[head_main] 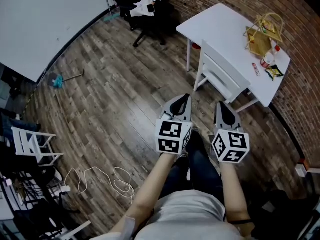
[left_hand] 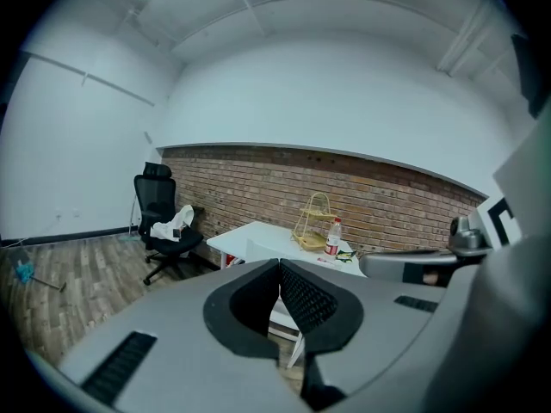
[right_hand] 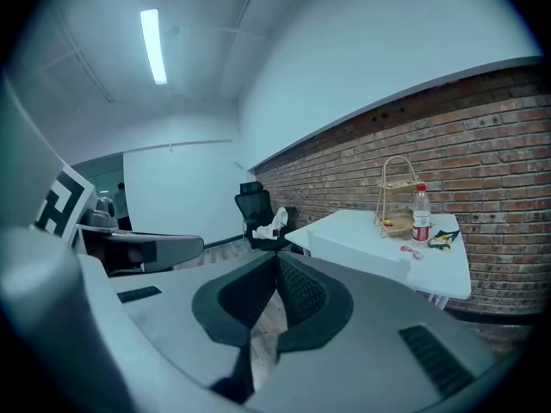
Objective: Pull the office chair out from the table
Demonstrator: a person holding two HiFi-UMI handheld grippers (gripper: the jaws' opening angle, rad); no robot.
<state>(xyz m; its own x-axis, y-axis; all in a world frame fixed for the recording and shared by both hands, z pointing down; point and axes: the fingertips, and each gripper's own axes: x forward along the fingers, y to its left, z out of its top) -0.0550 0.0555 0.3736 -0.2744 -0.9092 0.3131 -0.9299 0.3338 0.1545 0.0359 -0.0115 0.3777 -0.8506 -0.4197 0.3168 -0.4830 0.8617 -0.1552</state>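
A white chair (head_main: 222,71) is tucked under the white table (head_main: 215,21) by the brick wall. A black office chair (head_main: 137,6) with a white cloth on its seat stands apart at the far end of the floor. My left gripper (head_main: 186,99) and right gripper (head_main: 220,104) are held side by side over the wood floor, short of the white chair, both shut and empty. In the left gripper view the shut gripper (left_hand: 279,263) points at the table (left_hand: 250,233), with the black chair (left_hand: 159,222) to the left. The right gripper (right_hand: 277,258) faces the white chair's back (right_hand: 357,252).
On the table stand a yellow wire basket (head_main: 262,34), a bottle (head_main: 270,58) and snack packets. A white cable (head_main: 107,179) lies on the floor at near left, beside a white rack (head_main: 32,144). A blue tool (head_main: 57,80) lies by the left wall.
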